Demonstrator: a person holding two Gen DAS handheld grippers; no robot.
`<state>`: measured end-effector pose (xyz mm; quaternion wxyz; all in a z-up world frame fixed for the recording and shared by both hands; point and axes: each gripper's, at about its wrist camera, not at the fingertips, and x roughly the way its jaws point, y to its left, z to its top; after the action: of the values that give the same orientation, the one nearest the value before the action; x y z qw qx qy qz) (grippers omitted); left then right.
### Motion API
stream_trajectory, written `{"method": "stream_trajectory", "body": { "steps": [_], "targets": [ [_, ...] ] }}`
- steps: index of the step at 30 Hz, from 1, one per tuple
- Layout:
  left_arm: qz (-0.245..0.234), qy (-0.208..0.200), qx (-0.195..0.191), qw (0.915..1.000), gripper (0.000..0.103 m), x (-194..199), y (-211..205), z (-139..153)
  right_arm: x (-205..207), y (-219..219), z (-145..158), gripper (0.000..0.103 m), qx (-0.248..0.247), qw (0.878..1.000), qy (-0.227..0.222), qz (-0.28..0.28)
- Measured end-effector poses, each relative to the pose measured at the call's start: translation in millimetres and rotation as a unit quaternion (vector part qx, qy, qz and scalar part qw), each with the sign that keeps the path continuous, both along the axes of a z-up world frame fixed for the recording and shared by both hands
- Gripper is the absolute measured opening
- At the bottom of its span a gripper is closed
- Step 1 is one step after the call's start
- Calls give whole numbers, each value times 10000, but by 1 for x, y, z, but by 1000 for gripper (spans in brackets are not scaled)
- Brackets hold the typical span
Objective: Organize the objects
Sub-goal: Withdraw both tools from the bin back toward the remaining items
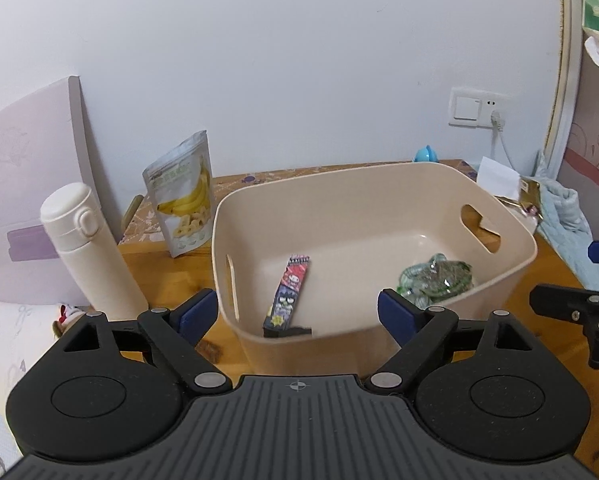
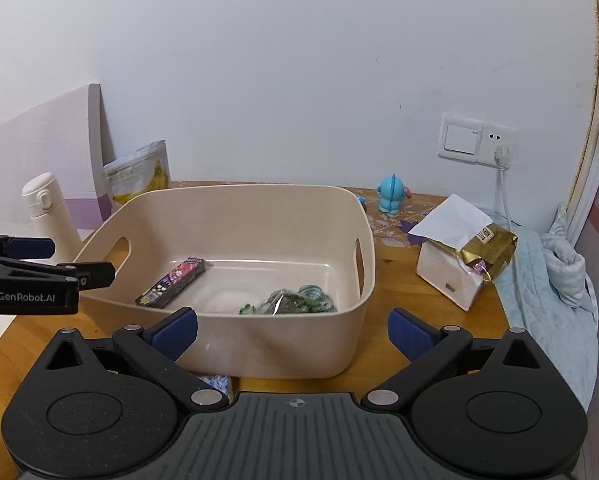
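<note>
Both hand-held grippers, left (image 1: 298, 314) and right (image 2: 293, 334), gape empty; left reads "GenRobot.AI"

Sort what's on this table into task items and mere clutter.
Task items: beige plastic bin; cartoon-printed snack stick and green crinkly wrapper, both inside it; banana chip pouch; white flask; gold foil packet.

Clutter: blue toy figurine; wall socket.
</note>
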<state>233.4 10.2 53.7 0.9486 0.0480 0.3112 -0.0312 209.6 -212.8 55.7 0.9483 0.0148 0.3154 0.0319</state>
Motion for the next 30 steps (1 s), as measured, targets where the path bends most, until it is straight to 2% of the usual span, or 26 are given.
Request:
{"method": "stream_trajectory", "body": {
  "steps": [7,12,20,23,30],
  "targets": [
    [-6,-54,88,9999,90,-37,3,-9,-29,2,5,103,186,9998,-107,54],
    [80,-66,227,9997,90,-56,6,-18,-47,6,3,103,36,9999,-131,55],
    [65,131,-34,9999,90,-74,14,-33,-71,9,-10,103,-200,9997,-16,101],
    [32,204,-149,9997,90,-80,16,-38,-82,8,-20,103,-136,9999,45,93],
    [11,329,-95,9994,90,-92,13,-53,-106,4,-39,103,-94,9999,91,108]
  ]
}}
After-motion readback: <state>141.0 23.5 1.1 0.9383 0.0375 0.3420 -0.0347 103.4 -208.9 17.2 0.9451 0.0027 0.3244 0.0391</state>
